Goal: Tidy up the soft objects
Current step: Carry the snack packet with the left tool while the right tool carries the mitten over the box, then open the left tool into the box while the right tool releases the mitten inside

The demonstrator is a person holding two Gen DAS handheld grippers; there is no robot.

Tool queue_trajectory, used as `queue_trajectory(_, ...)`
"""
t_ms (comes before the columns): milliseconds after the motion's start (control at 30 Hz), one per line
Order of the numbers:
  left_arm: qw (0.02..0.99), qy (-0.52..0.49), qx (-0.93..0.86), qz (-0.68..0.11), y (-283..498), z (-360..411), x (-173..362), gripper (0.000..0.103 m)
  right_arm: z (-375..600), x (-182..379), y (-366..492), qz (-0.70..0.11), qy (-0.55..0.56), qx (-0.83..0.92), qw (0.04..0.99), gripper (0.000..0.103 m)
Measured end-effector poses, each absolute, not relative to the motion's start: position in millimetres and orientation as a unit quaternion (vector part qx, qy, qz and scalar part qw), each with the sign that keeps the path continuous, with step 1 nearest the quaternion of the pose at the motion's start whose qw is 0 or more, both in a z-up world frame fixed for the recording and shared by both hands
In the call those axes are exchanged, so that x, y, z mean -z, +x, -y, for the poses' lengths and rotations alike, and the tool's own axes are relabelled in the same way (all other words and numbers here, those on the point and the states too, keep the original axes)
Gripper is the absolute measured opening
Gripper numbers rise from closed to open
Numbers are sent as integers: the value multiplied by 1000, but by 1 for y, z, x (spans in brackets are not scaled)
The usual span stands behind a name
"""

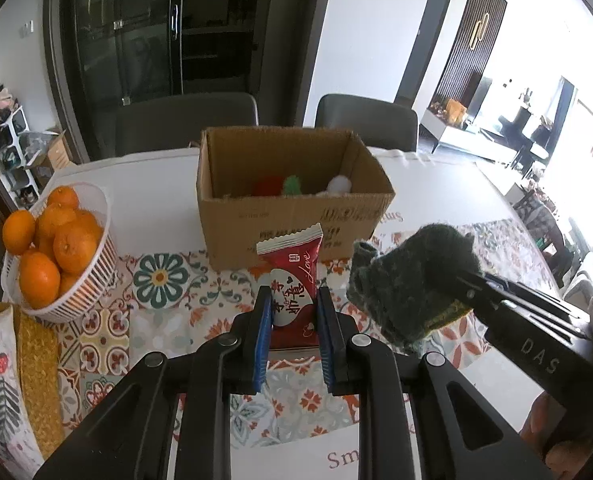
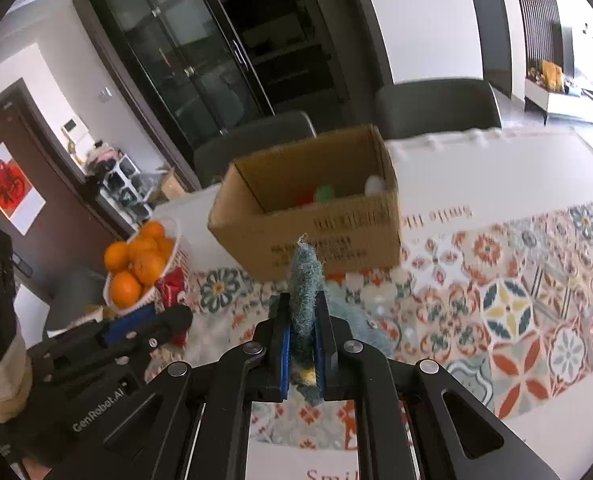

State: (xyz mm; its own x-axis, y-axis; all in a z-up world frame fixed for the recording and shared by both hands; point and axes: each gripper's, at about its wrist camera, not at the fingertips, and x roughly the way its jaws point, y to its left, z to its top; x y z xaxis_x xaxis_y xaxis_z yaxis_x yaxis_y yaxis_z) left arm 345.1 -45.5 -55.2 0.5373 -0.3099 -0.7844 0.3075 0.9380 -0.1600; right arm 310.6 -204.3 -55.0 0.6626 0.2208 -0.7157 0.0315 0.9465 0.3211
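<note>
My left gripper (image 1: 290, 300) is shut on a red and white snack packet (image 1: 294, 280) and holds it upright above the patterned tablecloth. My right gripper (image 2: 301, 308) is shut on a dark green scouring sponge (image 2: 305, 280) with a yellow underside; the sponge also shows in the left wrist view (image 1: 412, 280), lifted at the right. An open cardboard box (image 1: 296, 216) stands ahead of both grippers. Inside it lie a red, a green (image 1: 292, 185) and a white pom-pom (image 1: 339, 185). The box also shows in the right wrist view (image 2: 320, 236).
A white basket of oranges (image 1: 52, 256) stands at the left; it also shows in the right wrist view (image 2: 142, 264). A yellow woven mat and a patterned cloth (image 1: 36, 364) lie at the near left. Two grey chairs (image 1: 368, 120) stand behind the table.
</note>
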Motion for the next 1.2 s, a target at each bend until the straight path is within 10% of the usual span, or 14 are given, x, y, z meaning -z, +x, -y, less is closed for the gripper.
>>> queue_trajectory(1200, 868, 26, 196, -455, 481, 65, 5, 22, 206, -13, 461, -383, 78, -85, 917, 11)
